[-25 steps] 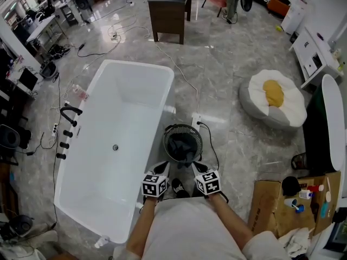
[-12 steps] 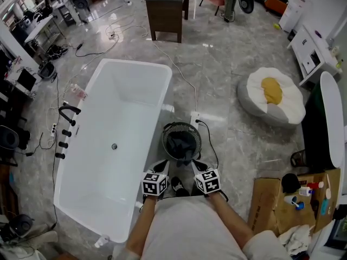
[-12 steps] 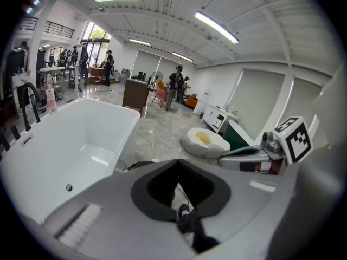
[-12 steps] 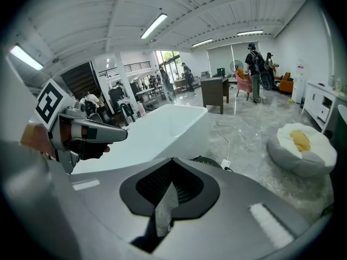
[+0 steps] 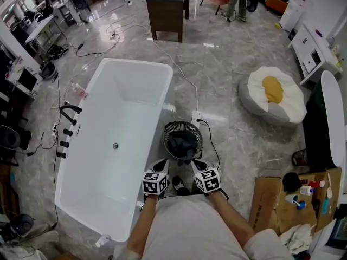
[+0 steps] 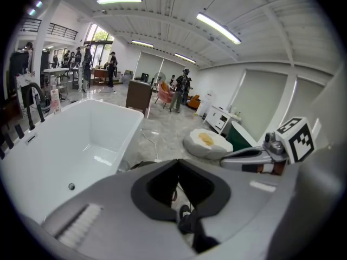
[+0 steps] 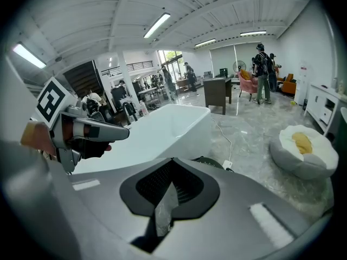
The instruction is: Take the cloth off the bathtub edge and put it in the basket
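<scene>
Dark crumpled cloth [image 5: 182,144] lies inside round black basket [image 5: 200,140], on grey marble floor [image 5: 227,91] just beside long white bathtub [image 5: 108,172]. Left gripper [image 5: 162,164] and right gripper [image 5: 197,166] side by side at person's waist, just short of basket. Both sets of jaws pressed together, nothing between.

Left gripper [image 6: 178,164] jaws together, white bathtub [image 6: 70,134] left; right gripper [image 6: 233,160] beside

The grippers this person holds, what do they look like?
Both the left gripper and right gripper are grey, with broad flat jaws tapering forward around a dark cut-out. Each carries a white cube printed with black square markers. The person wears a pale short-sleeved top.
</scene>
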`<action>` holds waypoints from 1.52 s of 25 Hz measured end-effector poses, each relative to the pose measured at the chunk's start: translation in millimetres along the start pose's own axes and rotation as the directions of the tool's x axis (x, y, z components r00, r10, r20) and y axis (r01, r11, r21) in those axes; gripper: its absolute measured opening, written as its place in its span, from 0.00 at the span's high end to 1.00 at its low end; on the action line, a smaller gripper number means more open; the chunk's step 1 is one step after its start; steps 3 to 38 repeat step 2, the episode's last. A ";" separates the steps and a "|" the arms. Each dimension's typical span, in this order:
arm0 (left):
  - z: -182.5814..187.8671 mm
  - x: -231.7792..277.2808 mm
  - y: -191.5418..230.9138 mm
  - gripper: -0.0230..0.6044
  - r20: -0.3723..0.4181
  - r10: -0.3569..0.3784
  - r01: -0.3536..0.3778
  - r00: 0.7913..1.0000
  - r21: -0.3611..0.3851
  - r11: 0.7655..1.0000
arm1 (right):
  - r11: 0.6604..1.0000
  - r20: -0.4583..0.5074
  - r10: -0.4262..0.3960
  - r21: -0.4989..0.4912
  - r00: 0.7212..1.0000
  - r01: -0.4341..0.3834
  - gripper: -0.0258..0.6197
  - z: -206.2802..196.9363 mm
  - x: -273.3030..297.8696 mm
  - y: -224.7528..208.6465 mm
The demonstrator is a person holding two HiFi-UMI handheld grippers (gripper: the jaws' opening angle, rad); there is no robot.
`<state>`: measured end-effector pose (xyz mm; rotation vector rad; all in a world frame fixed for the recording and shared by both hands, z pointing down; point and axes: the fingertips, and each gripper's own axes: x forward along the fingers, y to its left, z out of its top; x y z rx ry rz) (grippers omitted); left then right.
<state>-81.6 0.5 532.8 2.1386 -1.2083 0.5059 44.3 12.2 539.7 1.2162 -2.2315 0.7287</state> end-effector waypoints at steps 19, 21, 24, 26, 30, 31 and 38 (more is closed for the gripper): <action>0.0 -0.4 -1.0 0.87 0.003 0.002 -0.002 1.000 0.003 1.000 | 1.000 0.003 0.000 0.000 1.000 0.000 0.96 -0.2 -0.3 -0.1; 0.0 -0.4 -1.0 0.87 0.003 0.002 -0.002 1.000 0.003 1.000 | 1.000 0.003 0.000 0.000 1.000 0.000 0.96 -0.2 -0.3 -0.1; 0.0 -0.4 -1.0 0.87 0.003 0.002 -0.002 1.000 0.003 1.000 | 1.000 0.003 0.000 0.000 1.000 0.000 0.96 -0.2 -0.3 -0.1; 0.0 -0.4 -1.0 0.87 0.003 0.002 -0.002 1.000 0.003 1.000 | 1.000 0.003 0.000 0.000 1.000 0.000 0.96 -0.2 -0.3 -0.1; 0.0 -0.4 -1.0 0.87 0.003 0.002 -0.002 1.000 0.003 1.000 | 1.000 0.003 0.000 0.000 1.000 0.000 0.96 -0.2 -0.3 -0.1; 0.0 -0.4 -1.0 0.87 0.003 0.002 -0.002 1.000 0.003 1.000 | 1.000 0.003 0.000 0.000 1.000 0.000 0.96 -0.2 -0.3 -0.1; 0.0 -0.4 -1.0 0.87 0.003 0.002 -0.002 1.000 0.003 1.000 | 1.000 0.003 0.000 0.000 1.000 0.000 0.96 -0.2 -0.3 -0.1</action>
